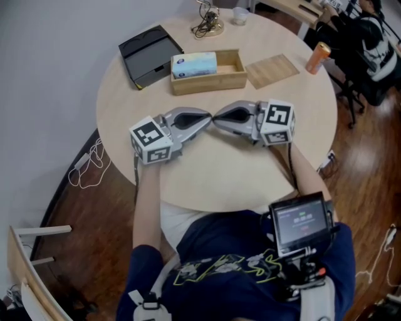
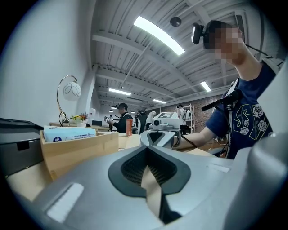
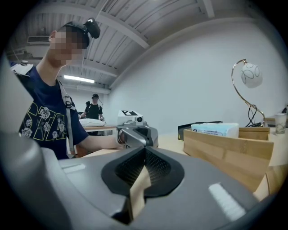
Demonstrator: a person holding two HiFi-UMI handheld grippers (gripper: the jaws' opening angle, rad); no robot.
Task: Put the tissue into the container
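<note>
Head view: a round pale table (image 1: 219, 175), and near its far side a shallow wooden container (image 1: 233, 79). In the container's left half, a tissue pack (image 1: 194, 64), lying flat. Just left of the container, a black box (image 1: 149, 53); just right of it, a flat wooden board (image 1: 270, 70); farther right, near the table's rim, an upright orange can (image 1: 318, 57). Behind the container, a lamp (image 1: 208, 24) base with a tangle of cable, and beside that a cup (image 1: 240, 15). Nearer the person, left gripper (image 1: 205, 121) and right gripper (image 1: 220, 119) low over the middle of the table, pointing at each other, tips almost meeting, apart from the container. Hard to tell from here whether resting on the table or just above it.

Left gripper view: jaws pressed together, nothing between them. Straight ahead, tip to tip, the right gripper (image 2: 157, 137). Off to the left, the container (image 2: 81, 150) seen side-on, with the tissue pack (image 2: 69, 133) showing above its wall. At the left edge the black box (image 2: 18, 143), behind it the lamp (image 2: 67, 94), farther back the orange can (image 2: 129, 127).

Right gripper view: jaws likewise closed tight on nothing. Ahead, the left gripper (image 3: 137, 134), facing back. To the right, the container (image 3: 225, 157) with the tissue pack (image 3: 215, 129) resting inside. Beyond it, lamp (image 3: 247, 76) and cup (image 3: 280, 122) at the far right.
</note>
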